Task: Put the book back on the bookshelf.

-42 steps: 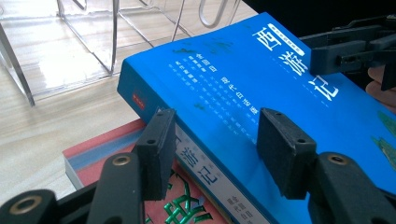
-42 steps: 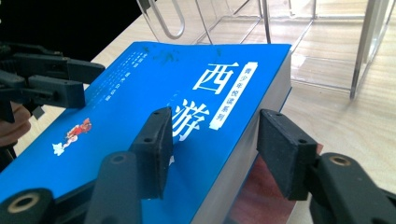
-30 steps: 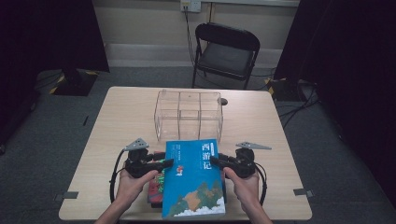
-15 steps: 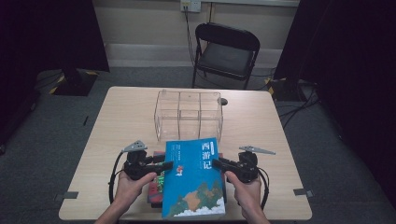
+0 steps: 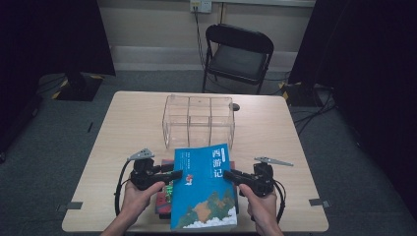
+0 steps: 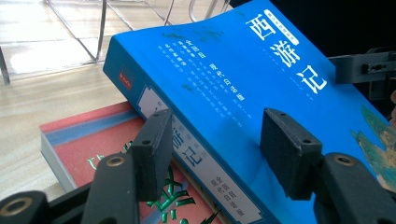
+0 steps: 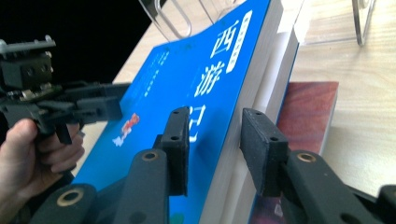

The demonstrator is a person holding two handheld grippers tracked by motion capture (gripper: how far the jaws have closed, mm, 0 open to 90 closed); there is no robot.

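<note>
Dark curtains ring your pale wooden bench (image 5: 123, 128). At 6 o'clock on it the blue book (image 5: 206, 189) lies atop a red book (image 6: 88, 149), a clear divided box (image 5: 199, 120) just beyond at 12. Your left claw (image 5: 173, 176) straddles its spine, the jaws having just widened; your right claw (image 5: 231, 174) brackets the page edge, pads not pressing.
</note>
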